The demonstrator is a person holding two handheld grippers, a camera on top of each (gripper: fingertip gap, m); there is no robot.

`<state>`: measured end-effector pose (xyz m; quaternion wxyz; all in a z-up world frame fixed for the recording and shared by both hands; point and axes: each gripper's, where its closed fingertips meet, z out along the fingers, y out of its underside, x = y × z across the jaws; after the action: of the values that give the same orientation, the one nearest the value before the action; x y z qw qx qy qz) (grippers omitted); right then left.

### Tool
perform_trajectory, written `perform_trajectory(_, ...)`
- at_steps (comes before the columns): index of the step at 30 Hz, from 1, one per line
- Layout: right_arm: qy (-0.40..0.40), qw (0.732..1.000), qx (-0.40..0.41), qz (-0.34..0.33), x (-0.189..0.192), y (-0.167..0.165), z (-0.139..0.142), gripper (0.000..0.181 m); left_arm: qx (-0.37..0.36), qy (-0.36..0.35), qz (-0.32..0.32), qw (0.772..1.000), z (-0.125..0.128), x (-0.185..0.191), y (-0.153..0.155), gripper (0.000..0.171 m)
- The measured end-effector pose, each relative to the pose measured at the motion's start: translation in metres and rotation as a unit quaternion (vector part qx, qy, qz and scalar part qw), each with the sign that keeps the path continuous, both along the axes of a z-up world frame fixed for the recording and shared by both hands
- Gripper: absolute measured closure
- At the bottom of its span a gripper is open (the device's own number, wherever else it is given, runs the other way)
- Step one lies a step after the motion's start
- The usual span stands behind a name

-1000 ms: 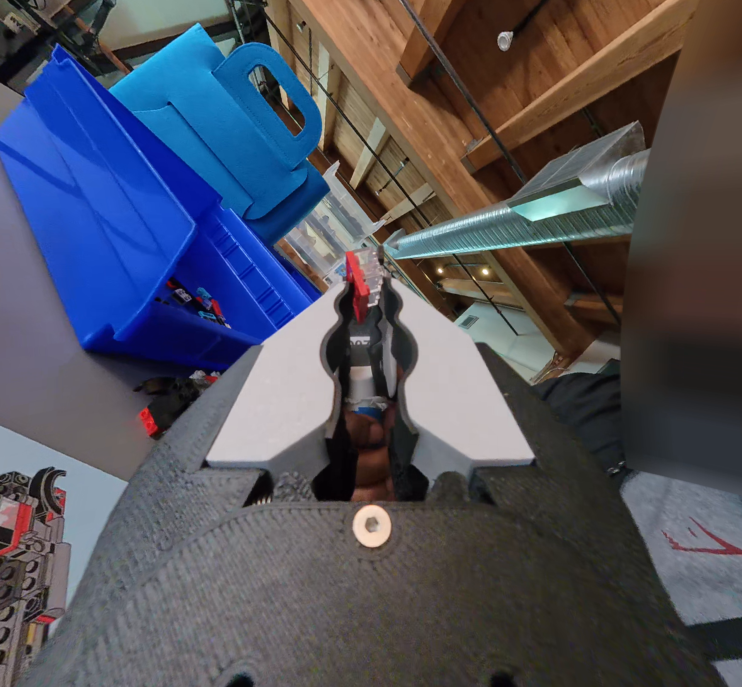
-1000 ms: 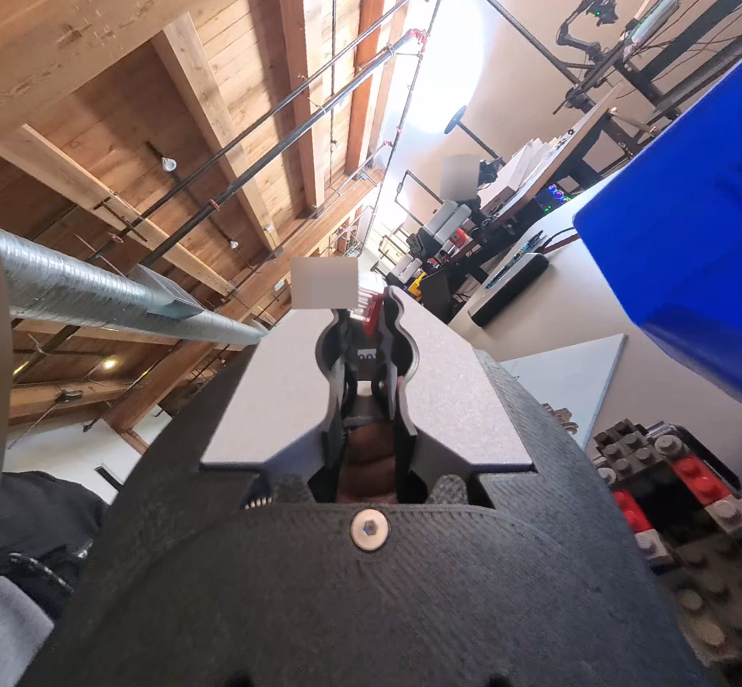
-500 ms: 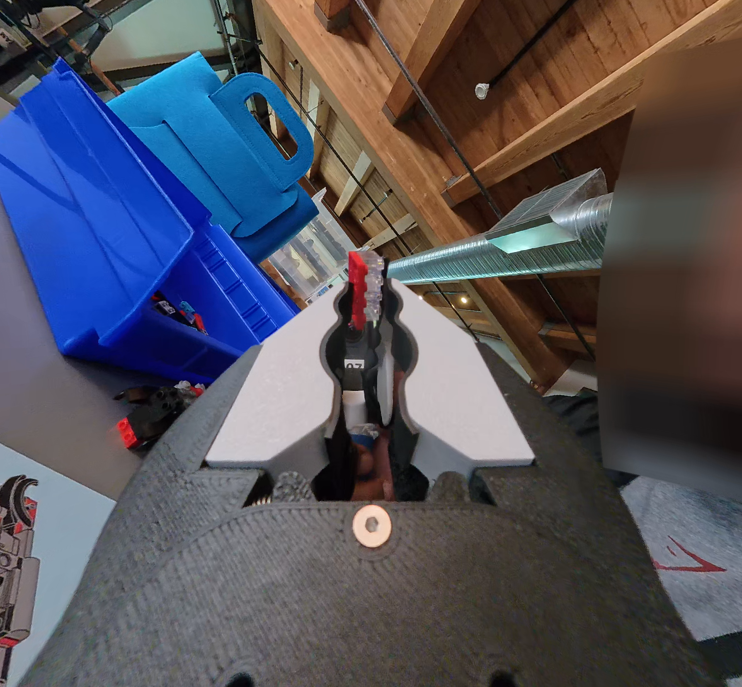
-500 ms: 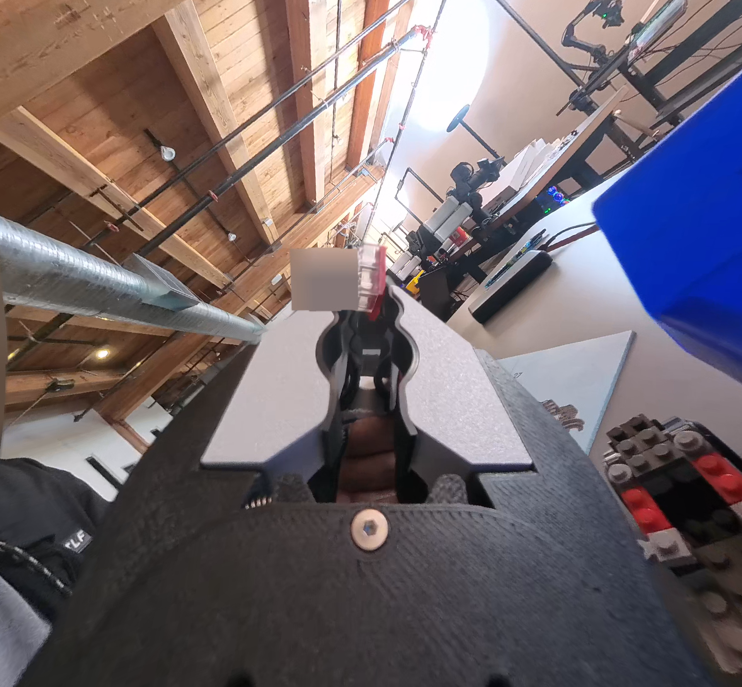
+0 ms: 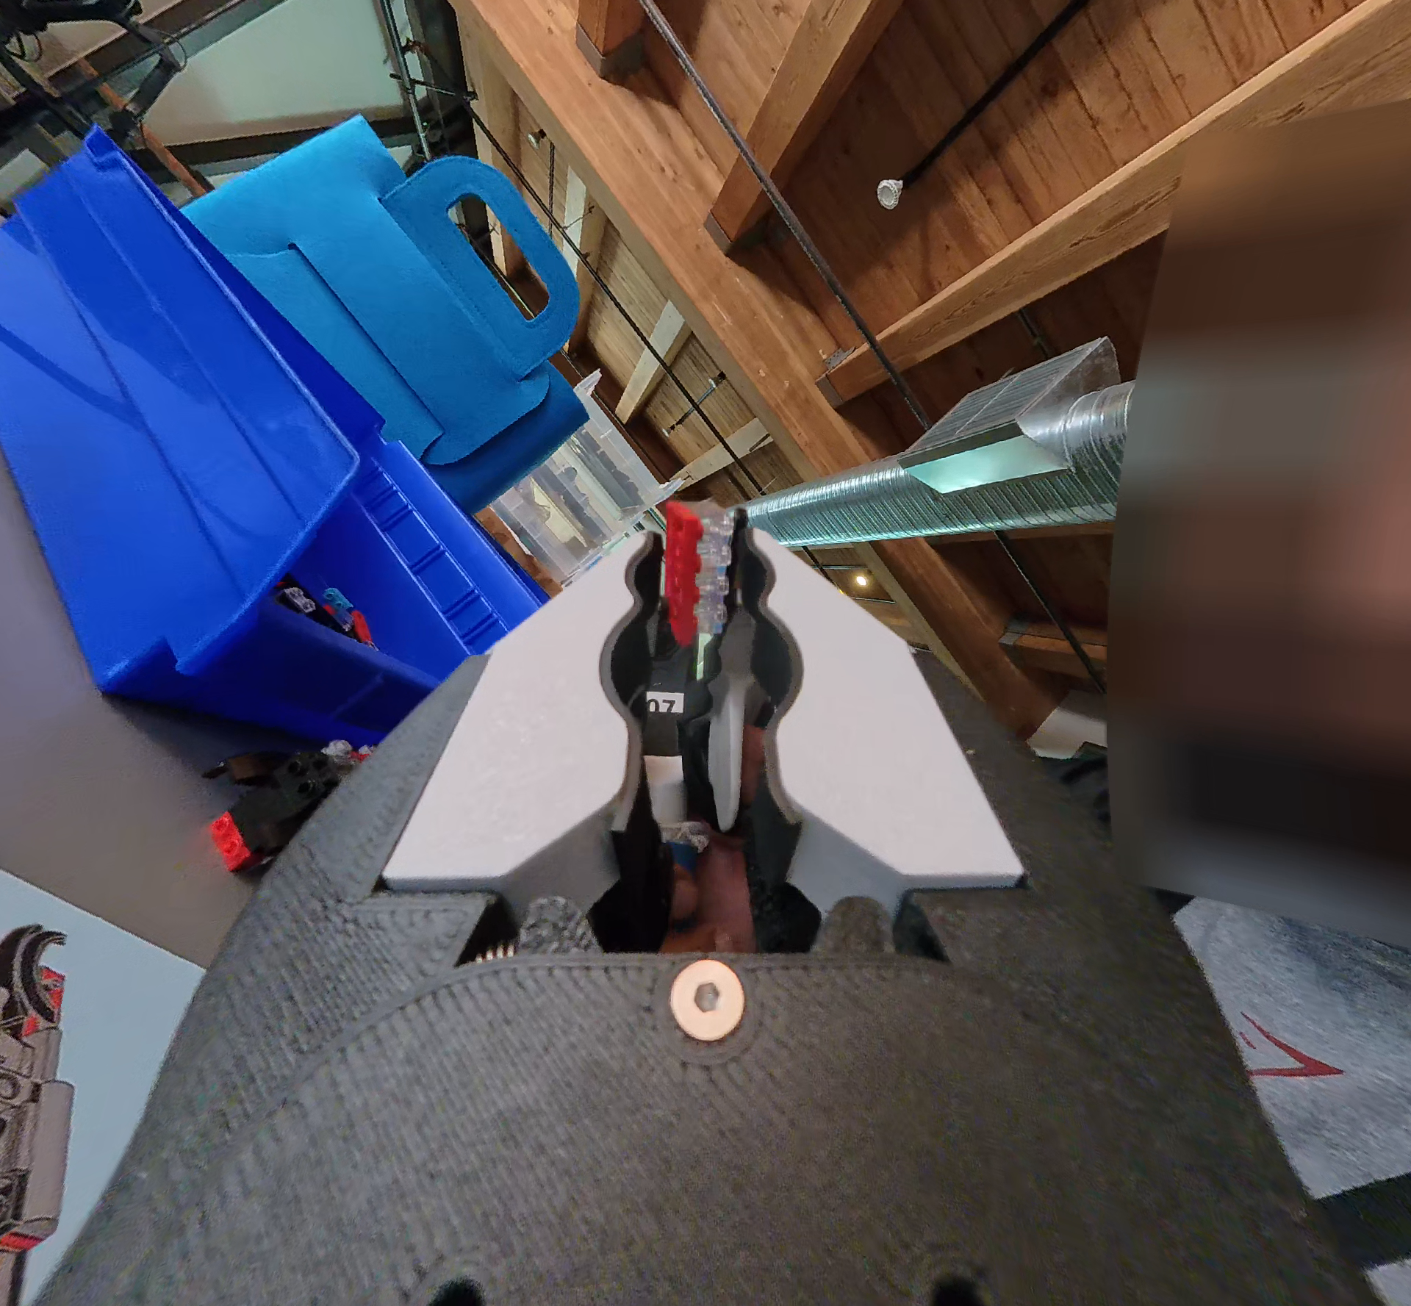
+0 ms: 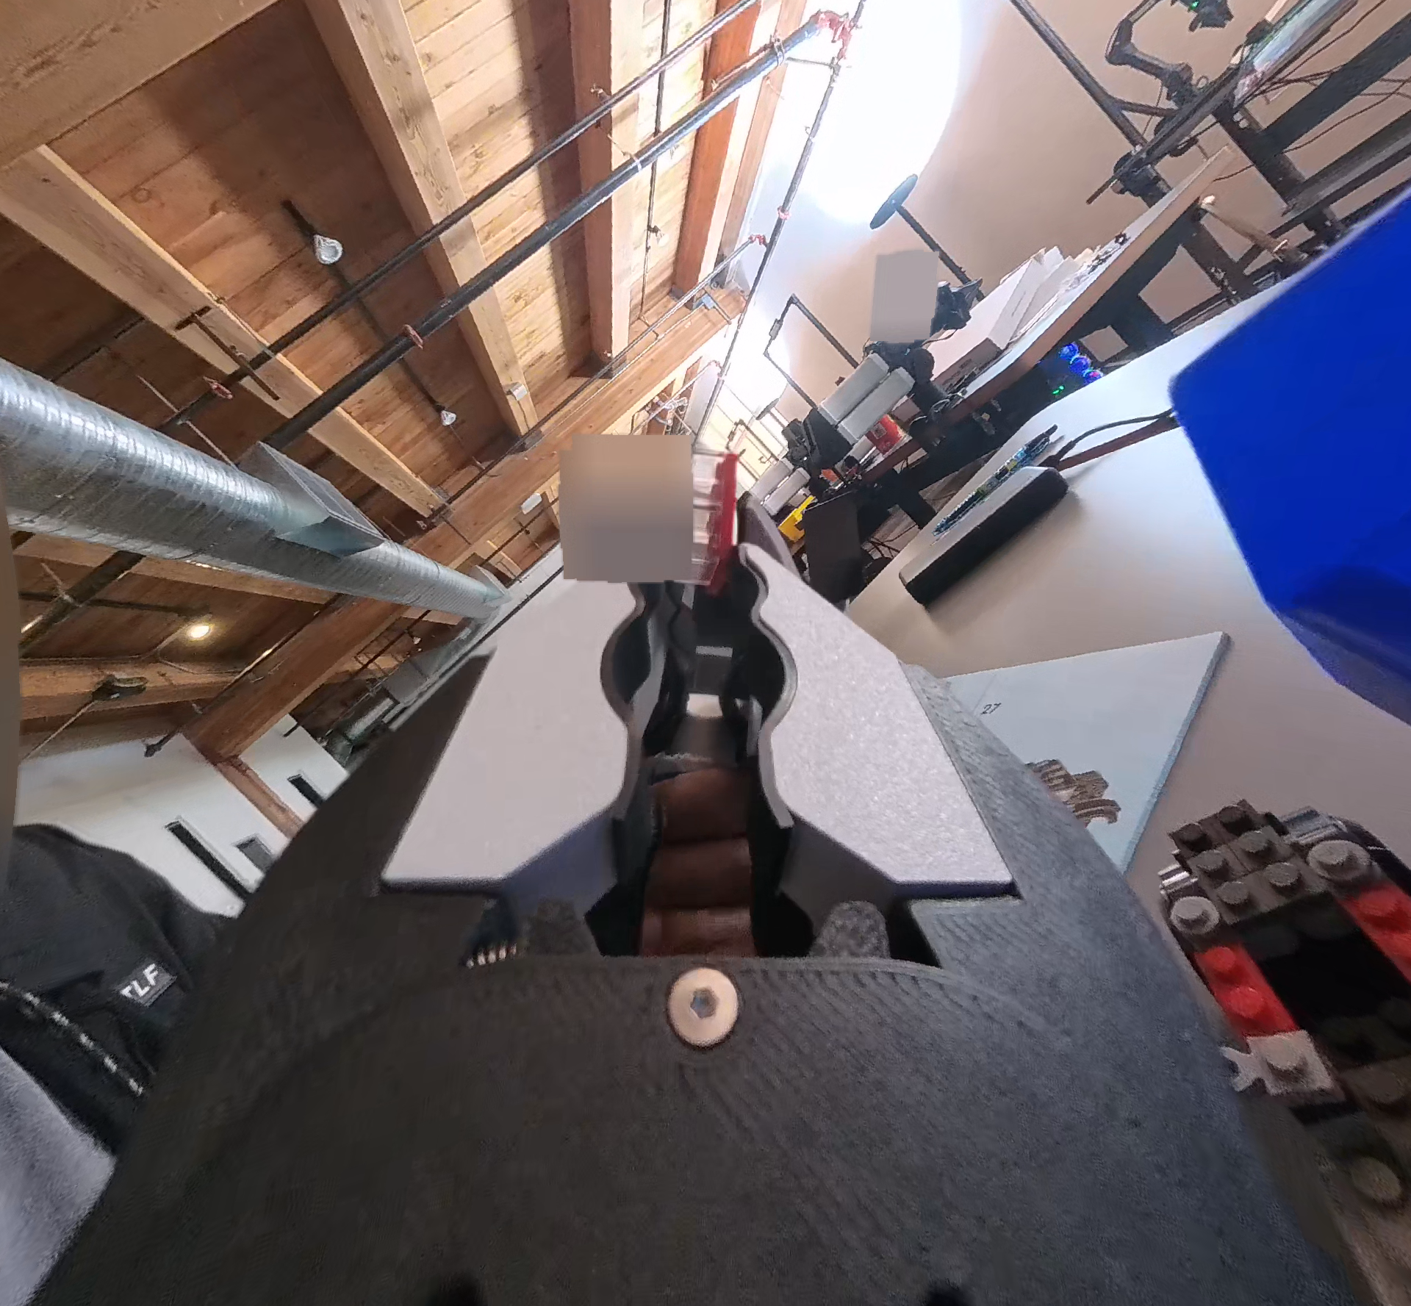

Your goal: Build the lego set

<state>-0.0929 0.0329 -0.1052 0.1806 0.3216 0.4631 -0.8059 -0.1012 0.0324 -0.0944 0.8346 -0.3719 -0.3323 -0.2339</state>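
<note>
Both grippers are raised off the table and tilted up toward the wooden ceiling. My left gripper (image 5: 699,567) is shut on a small lego piece (image 5: 683,574), a red plate with clear studs stuck on its right side. In the right wrist view the same kind of red-and-clear piece (image 6: 718,517) stands up out of the tips of my right gripper (image 6: 718,586), which is closed on its lower end. A blurred patch covers the area just left of it. Through each gripper's gap I see a dark gripper part and a hand.
A blue bin (image 5: 191,467) with loose bricks and a blue felt bag (image 5: 397,307) stand on the left. A small black-and-red assembly (image 5: 267,803) lies by the bin. A black-and-red lego model (image 6: 1260,910), a booklet (image 6: 1084,719) and a black box (image 6: 985,544) are on the right. My left and right fingertips are right by each other.
The red-and-clear piece now sticks out farther from the fingertips in both views. Both cameras have shifted slightly, and the bin and model have slid a little in the views.
</note>
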Motion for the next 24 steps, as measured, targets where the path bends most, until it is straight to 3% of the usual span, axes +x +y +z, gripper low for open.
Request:
perform_trajectory(9,0.017,0.999,0.013,0.032,0.0043,-0.0047,0.0025,0.163,-0.018,0.031,0.004,0.999,0.0064,0.0009,-0.0106,0.154)
perform_trajectory(24,-0.009,0.999,-0.012,0.038,-0.0005,-0.0002,0.0035,0.163,0.0,0.023,0.006,1.0,0.0024,0.0006,-0.0077,0.157)
